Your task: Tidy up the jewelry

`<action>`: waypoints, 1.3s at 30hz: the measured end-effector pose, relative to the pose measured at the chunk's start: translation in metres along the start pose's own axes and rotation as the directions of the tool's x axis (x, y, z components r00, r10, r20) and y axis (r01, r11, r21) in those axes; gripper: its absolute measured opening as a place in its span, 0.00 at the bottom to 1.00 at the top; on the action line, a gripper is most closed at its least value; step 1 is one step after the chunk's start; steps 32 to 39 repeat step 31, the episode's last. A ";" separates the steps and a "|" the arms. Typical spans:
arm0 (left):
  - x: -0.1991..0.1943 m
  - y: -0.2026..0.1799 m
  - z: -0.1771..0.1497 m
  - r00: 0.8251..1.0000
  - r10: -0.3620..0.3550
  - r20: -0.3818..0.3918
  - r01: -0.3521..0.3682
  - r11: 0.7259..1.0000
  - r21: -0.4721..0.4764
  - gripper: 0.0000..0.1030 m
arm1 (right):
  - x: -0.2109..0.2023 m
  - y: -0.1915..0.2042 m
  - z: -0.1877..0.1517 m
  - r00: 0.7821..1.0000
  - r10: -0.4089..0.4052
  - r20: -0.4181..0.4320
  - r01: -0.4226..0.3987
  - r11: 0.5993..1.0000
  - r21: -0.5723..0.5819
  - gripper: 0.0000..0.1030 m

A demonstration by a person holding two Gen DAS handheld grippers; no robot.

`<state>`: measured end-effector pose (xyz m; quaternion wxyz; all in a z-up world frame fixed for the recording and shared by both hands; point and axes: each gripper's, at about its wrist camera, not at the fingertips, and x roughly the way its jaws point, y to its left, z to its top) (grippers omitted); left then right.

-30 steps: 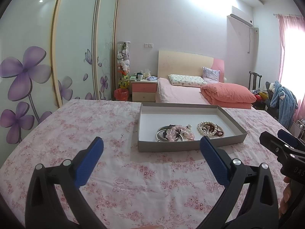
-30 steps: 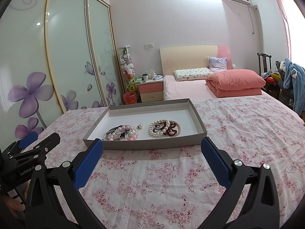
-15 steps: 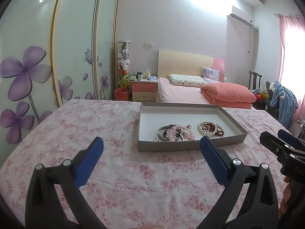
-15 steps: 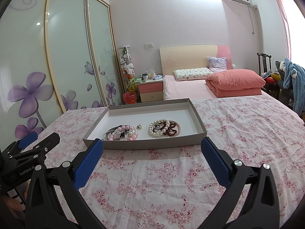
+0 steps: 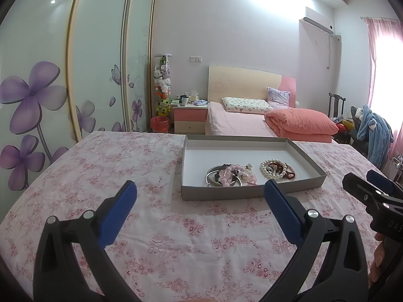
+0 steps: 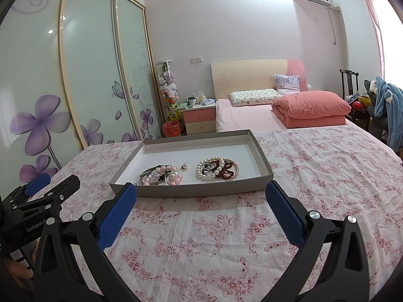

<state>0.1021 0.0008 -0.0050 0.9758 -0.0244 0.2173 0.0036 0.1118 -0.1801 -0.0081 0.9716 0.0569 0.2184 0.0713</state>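
Note:
A shallow grey box with a white inside (image 5: 312,168) (image 6: 259,151) lies on the pink floral cloth. In it lie a pink-bead and silver bangle heap (image 5: 228,175) (image 6: 158,176), a loose pearl (image 6: 185,166), and white pearl and dark red bead bracelets with a ring (image 5: 277,168) (image 6: 216,168). My left gripper (image 5: 200,196) is open and empty, short of the box's near wall. My right gripper (image 6: 201,196) is open and empty, also just short of the box. Each gripper shows at the edge of the other's view (image 5: 370,188) (image 6: 47,188).
The floral cloth (image 5: 100,166) covers a wide surface around the box. Beyond it stand a pink bed (image 5: 241,123), a nightstand (image 5: 190,119), sliding wardrobe doors with purple flowers (image 5: 37,100) at left, and a chair with clothes (image 5: 372,130) at right.

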 end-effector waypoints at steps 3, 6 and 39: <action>0.000 0.000 0.000 1.000 -0.001 0.000 0.001 1.000 0.000 0.96 | 0.000 0.000 0.000 1.000 0.000 0.000 0.000 1.000 0.000 0.98; 0.000 0.000 0.001 1.000 -0.001 -0.001 0.001 1.000 0.000 0.96 | 0.000 0.000 0.000 1.000 0.000 0.000 0.000 1.000 0.000 0.98; 0.004 0.003 0.002 1.000 0.001 -0.011 -0.001 1.000 -0.010 0.96 | 0.001 0.002 -0.003 1.000 0.002 -0.005 -0.002 1.000 0.003 0.98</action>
